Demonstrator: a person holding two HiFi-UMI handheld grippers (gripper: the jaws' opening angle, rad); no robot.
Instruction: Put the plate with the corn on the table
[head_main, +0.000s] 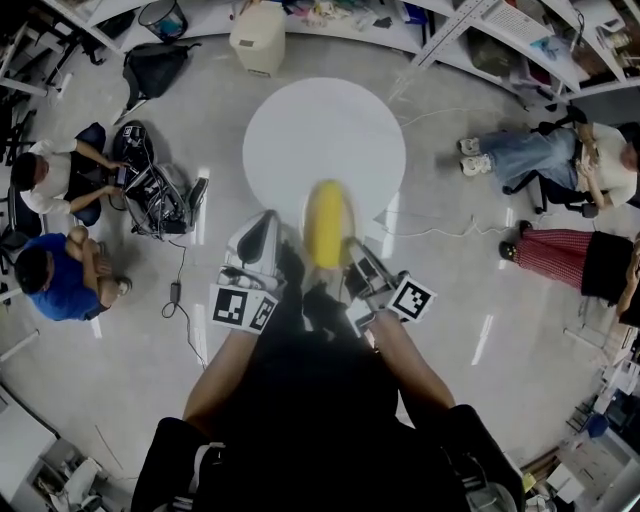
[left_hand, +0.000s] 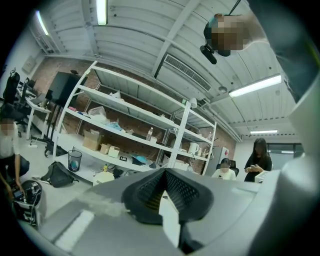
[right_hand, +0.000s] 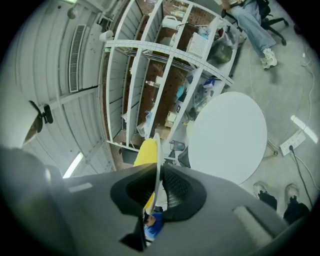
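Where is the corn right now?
Head view centre: the corn lies on the plate gripped by the left tongs and right tongs, over the near edge of the round white table.

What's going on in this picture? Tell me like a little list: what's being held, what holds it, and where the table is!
held thing: plate with a yellow corn on it
right gripper: jaws closed on the plate's rim
left gripper: jaws closed on a thin white edge, probably the same plate
table: round, white, on the floor ahead of the plate
plate on table: not yet, held in the air
around: people sitting, shelves along the wall
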